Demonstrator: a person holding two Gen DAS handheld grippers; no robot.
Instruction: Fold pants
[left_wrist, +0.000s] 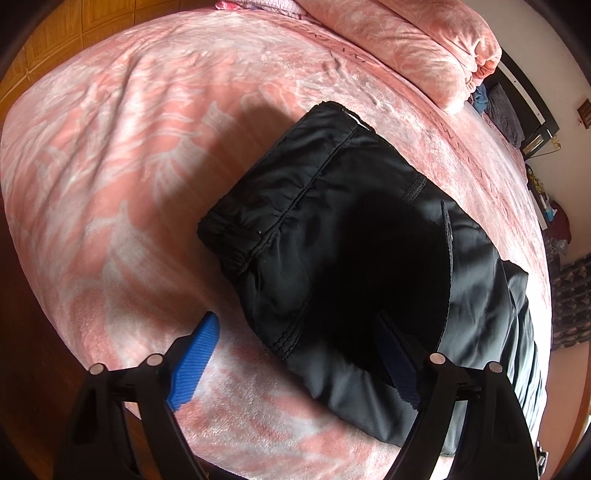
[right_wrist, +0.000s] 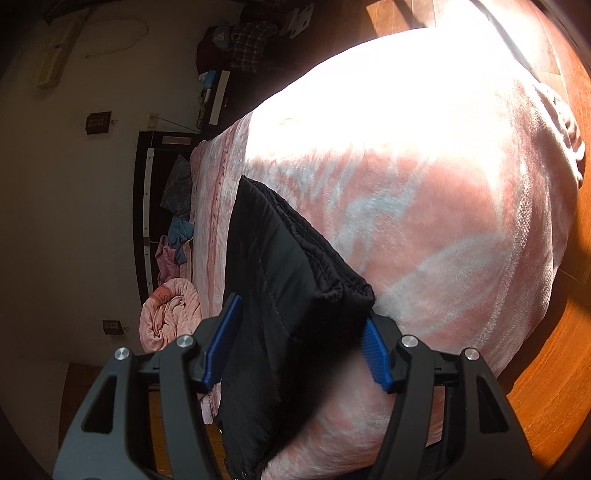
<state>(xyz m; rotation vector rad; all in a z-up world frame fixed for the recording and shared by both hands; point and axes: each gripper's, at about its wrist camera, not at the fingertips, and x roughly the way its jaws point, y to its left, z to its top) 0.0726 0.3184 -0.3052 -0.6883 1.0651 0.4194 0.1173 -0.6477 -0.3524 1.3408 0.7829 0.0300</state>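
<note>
The black pants lie folded in a thick bundle on the pink bed blanket. My left gripper hovers open just above the near edge of the bundle, one blue finger over the blanket, the other over the pants, holding nothing. In the right wrist view the pants sit between the jaws of my right gripper, whose blue fingers stand wide apart on either side of the folded edge without pinching it.
A rolled pink quilt lies at the head of the bed, also seen in the right wrist view. A dark headboard with loose clothes is beyond. Wooden floor surrounds the bed.
</note>
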